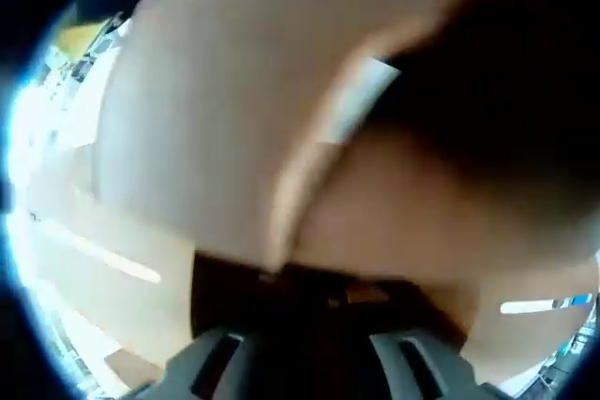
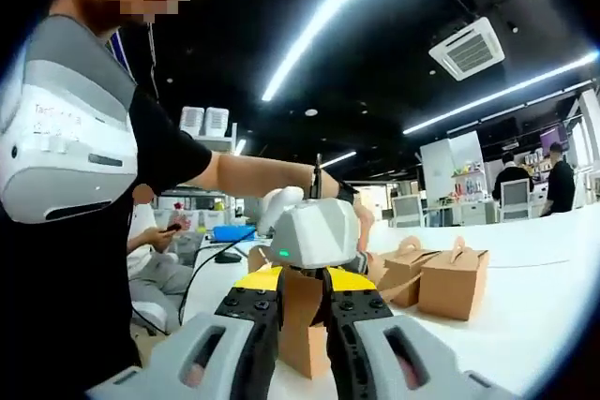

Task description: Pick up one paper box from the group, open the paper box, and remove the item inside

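Brown cardboard, blurred and very close, spreads across the left gripper view: it is a paper box (image 1: pixel 225 119) held right against the lens, with a pale strip of tape or label on one edge. The left tool (image 1: pixel 309 362) has only its two grey jaw bases visible at the bottom, running under the box; whether they are clenched on it cannot be told.

In the right gripper view, the right tool (image 2: pixel 305 325) is clenched on a brown box panel (image 2: pixel 302 330), its grey and black jaws pressed to either side of the card. Just beyond, the left tool (image 2: pixel 314 231) appears as a grey faceted housing with yellow trim, sitting on the same box and held by the person's outstretched arm (image 2: pixel 253 175). To the right, two more paper boxes (image 2: pixel 436 278) with curled handles stand close together on the white worktop (image 2: pixel 534 316). People sit and stand in the far background.
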Tool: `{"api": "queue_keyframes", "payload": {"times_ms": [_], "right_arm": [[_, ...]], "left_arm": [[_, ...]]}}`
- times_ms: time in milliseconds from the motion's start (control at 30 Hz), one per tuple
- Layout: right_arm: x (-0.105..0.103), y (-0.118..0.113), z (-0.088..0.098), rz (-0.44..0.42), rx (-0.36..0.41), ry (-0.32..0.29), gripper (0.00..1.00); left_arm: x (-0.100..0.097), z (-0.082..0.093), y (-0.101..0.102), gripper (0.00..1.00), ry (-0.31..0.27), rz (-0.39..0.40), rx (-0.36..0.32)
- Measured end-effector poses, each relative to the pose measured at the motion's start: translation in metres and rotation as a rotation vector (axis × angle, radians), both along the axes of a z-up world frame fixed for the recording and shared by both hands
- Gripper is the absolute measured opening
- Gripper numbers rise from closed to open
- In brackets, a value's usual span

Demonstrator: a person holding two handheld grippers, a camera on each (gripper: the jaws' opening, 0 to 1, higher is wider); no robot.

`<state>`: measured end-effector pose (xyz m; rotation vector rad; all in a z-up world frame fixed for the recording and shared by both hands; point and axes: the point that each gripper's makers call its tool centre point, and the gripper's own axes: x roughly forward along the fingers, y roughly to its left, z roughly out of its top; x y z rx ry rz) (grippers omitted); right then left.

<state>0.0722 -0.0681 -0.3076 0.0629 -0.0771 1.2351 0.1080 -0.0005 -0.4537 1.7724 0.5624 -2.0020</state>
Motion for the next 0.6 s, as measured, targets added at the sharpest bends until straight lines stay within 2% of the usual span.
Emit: {"api": "queue_keyframes", "payload": {"times_ms": [67,133,200,267,333,433,600], "right_arm": [[0.015,0.007,-0.018,-0.050,-0.114,-0.007,0.17],[0.019,0.016,-0.029,-0.031,-0.162,0.011,0.18],[0.016,0.027,-0.029,0.033,-0.135,0.033,0.18],[0.014,0.033,-0.026,0.067,-0.110,0.026,0.17],[0.017,0.036,-0.026,0.081,-0.104,0.030,0.16],[0.021,0.036,-0.026,0.091,-0.106,0.033,0.08],[0.015,0.033,-0.022,0.132,-0.094,0.023,0.03]], "left_arm": [[0.000,0.000,0.000,0.18,-0.003,-0.001,0.002],[0.000,0.000,0.000,0.18,-0.004,-0.003,0.004],[0.000,0.000,0.000,0.18,-0.004,-0.006,0.005],[0.000,0.000,0.000,0.18,-0.002,-0.006,0.005],[0.000,0.000,0.000,0.18,0.001,-0.003,0.003],[0.001,0.000,0.000,0.18,0.007,0.002,-0.004],[0.001,0.000,0.000,0.18,0.026,0.017,-0.015]]}}
